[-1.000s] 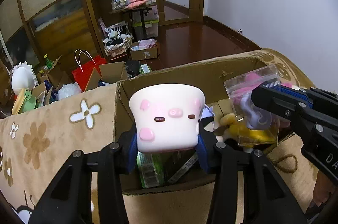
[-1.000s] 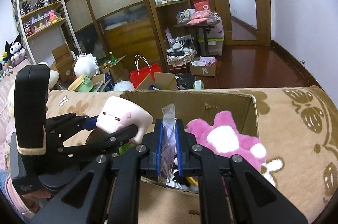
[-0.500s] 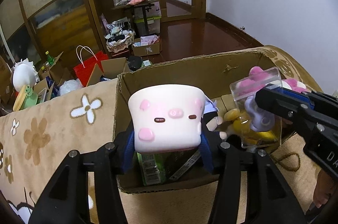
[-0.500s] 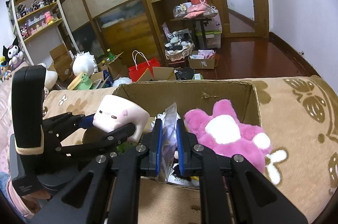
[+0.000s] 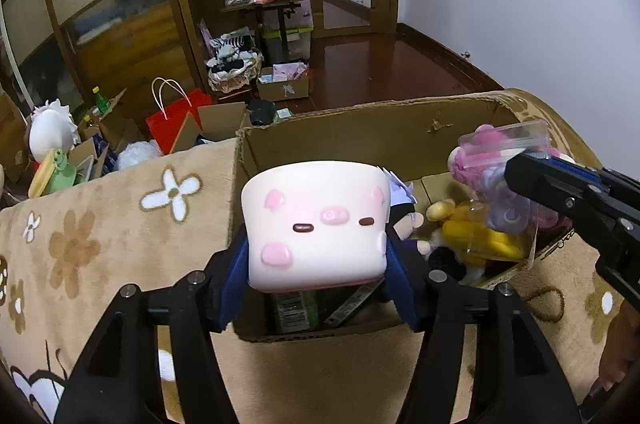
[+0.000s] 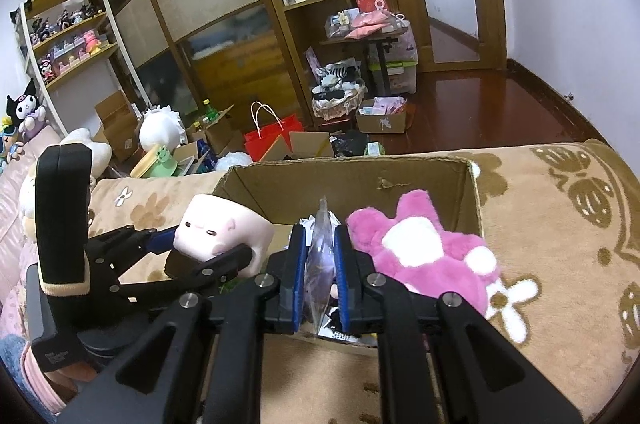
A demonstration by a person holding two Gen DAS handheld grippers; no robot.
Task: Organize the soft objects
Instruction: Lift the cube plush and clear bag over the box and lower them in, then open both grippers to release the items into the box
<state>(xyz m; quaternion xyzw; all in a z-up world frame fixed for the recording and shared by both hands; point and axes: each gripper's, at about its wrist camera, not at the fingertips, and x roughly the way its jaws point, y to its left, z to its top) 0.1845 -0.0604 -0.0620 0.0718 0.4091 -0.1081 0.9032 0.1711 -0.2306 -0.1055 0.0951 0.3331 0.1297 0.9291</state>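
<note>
Left wrist: left gripper (image 5: pixel 316 264) jaws opening around the pink pig squishy (image 5: pixel 316 224), pads barely touching now, toy above the cardboard box (image 5: pixel 360 127), so release is starting. Right wrist: right gripper (image 6: pixel 320 264) stays clenched on clear toy bag (image 6: pixel 318 256) over the box.

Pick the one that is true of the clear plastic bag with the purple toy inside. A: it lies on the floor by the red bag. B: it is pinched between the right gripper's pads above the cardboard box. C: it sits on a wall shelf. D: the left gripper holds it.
B: the clear plastic bag stands pinched between the blue pads of the right gripper, over the open cardboard box; the left gripper, its jaws opening, has the pink pig squishy between them.
</note>
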